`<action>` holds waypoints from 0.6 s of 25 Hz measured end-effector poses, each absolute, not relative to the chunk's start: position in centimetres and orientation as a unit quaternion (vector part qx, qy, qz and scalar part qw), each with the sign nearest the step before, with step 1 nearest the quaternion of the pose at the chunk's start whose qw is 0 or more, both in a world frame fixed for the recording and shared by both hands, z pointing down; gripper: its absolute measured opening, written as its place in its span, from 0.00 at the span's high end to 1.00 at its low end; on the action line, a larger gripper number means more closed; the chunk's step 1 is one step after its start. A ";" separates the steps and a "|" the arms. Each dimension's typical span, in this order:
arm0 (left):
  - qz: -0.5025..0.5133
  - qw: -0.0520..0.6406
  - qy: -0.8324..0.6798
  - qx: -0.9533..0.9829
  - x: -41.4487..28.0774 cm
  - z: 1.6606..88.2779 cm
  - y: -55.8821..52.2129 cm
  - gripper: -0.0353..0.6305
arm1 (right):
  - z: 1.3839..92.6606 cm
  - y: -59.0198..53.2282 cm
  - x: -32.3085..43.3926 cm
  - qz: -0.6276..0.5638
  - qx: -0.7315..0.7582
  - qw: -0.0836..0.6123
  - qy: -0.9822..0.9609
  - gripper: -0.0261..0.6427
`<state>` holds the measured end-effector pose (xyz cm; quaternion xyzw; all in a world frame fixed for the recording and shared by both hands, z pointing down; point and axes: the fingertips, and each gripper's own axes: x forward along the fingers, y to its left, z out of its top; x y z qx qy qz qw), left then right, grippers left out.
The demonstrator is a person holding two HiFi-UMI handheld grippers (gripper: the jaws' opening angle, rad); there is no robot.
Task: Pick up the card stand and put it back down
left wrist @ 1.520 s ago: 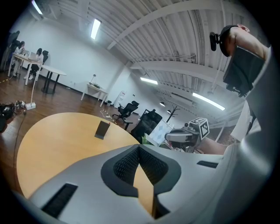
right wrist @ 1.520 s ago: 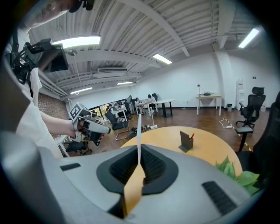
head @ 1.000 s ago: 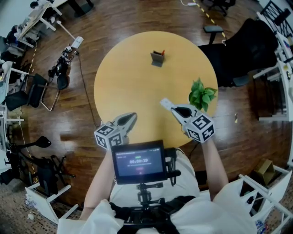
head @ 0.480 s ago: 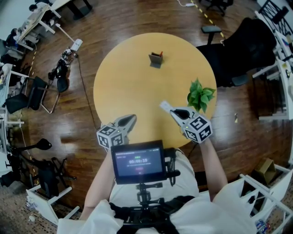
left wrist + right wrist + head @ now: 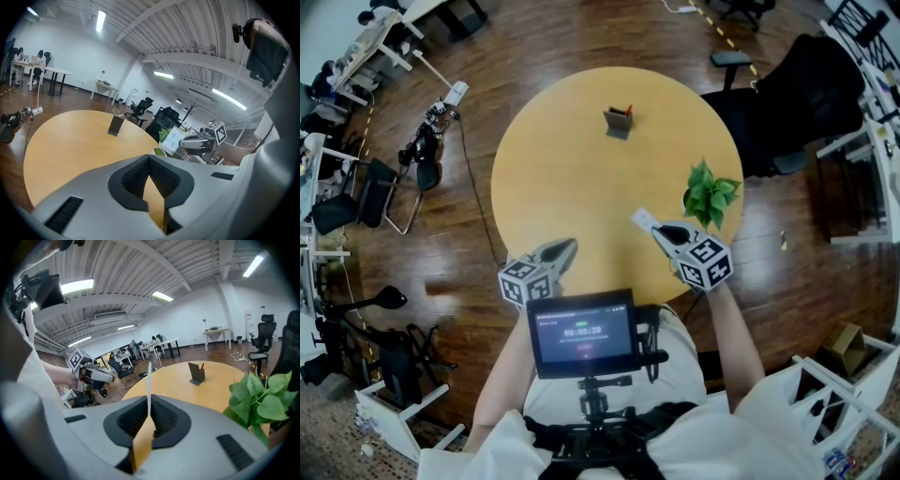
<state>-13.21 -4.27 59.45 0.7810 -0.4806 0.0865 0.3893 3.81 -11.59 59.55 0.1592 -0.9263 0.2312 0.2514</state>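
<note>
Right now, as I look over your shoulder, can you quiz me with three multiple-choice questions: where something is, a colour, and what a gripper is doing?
1. Where is the card stand?
A) on the far part of the round table
B) on the floor
C) on a chair

2. What colour are the leaves of the plant?
A) red
B) green
C) blue

3. What is between the jaws of the right gripper?
A) nothing
B) a white card
C) a pen

Answers: 1 A, the stand sits on the tabletop across from the person. 2 B, the leaves are plainly green. 3 B, the jaws pinch a thin white card.
</note>
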 end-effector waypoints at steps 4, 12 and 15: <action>0.096 0.387 -0.483 0.779 -13.7 60.3 -3.9 0.95 | 60.4 -11.4 4.0 0.238 0.166 0.253 -0.923 0.91; 0.119 0.394 -0.485 0.771 -14.6 63.0 -2.8 0.95 | 63.3 -11.3 4.6 0.259 0.177 0.259 -0.913 0.91; 0.123 0.389 -0.491 0.770 -15.0 63.6 -2.7 0.95 | 64.6 -11.4 4.9 0.268 0.182 0.265 -0.908 0.91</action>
